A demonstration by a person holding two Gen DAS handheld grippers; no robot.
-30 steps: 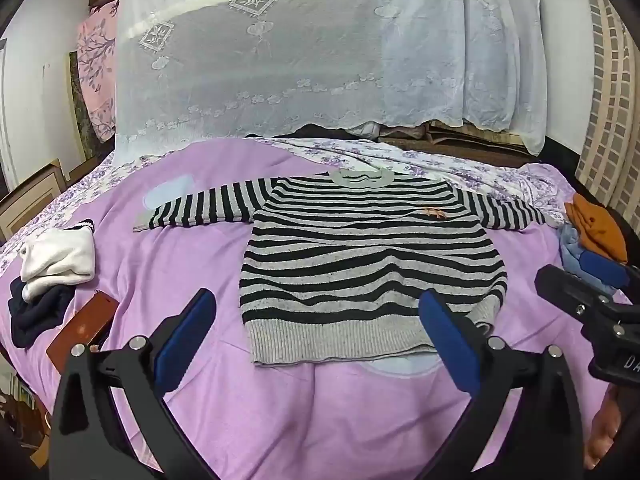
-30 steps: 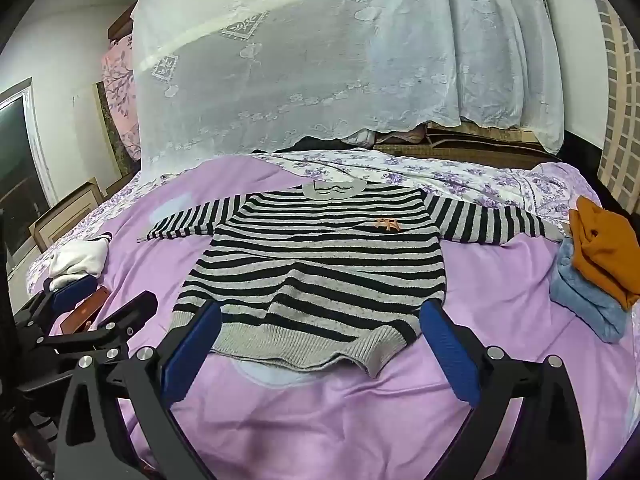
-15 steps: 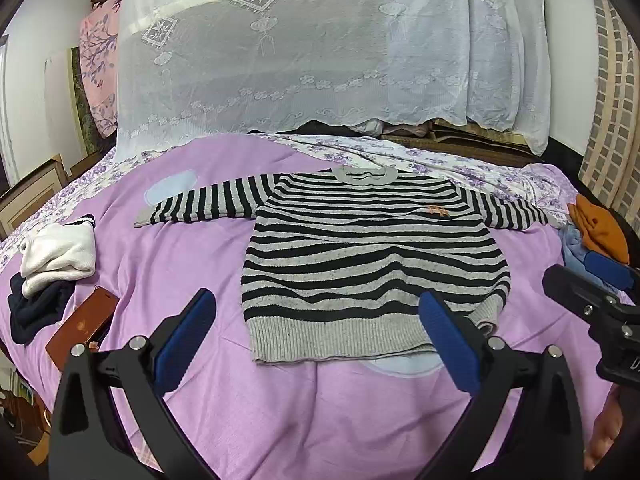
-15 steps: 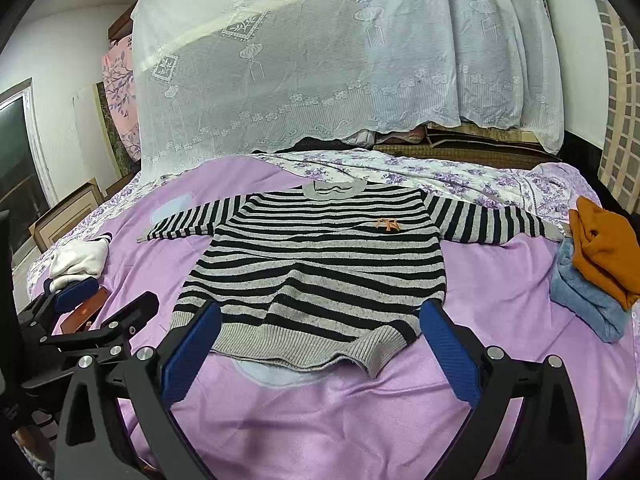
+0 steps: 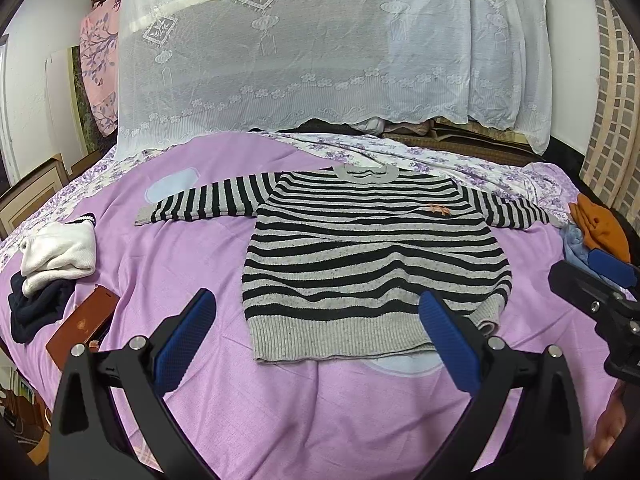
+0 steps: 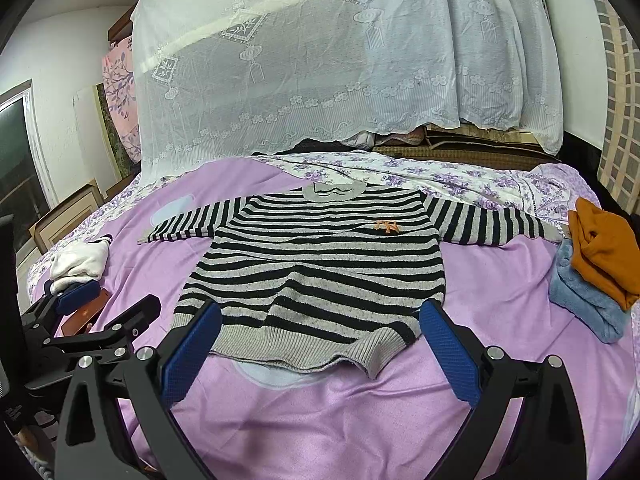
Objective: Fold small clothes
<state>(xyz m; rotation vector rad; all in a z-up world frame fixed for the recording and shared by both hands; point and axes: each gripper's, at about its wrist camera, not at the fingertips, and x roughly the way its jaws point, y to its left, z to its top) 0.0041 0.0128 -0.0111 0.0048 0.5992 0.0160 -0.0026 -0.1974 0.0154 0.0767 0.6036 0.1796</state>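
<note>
- The striped sweater [image 5: 372, 256] lay flat on the purple bedspread [image 5: 192, 264], collar away from you, sleeves spread sideways.
- Its hem lay just ahead of both grippers.
- Your left gripper [image 5: 320, 340] and right gripper [image 6: 320, 344] were spread wide, holding nothing, touching nothing.

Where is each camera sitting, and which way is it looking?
Left wrist: sits on the left gripper, looking across the bed at the striped sweater; its blue fingers show, the right gripper at the right edge.
Right wrist: sits on the right gripper, facing the same way; the left gripper shows lower left.
Shared: sweater, orange cloth, white cloth.
</note>
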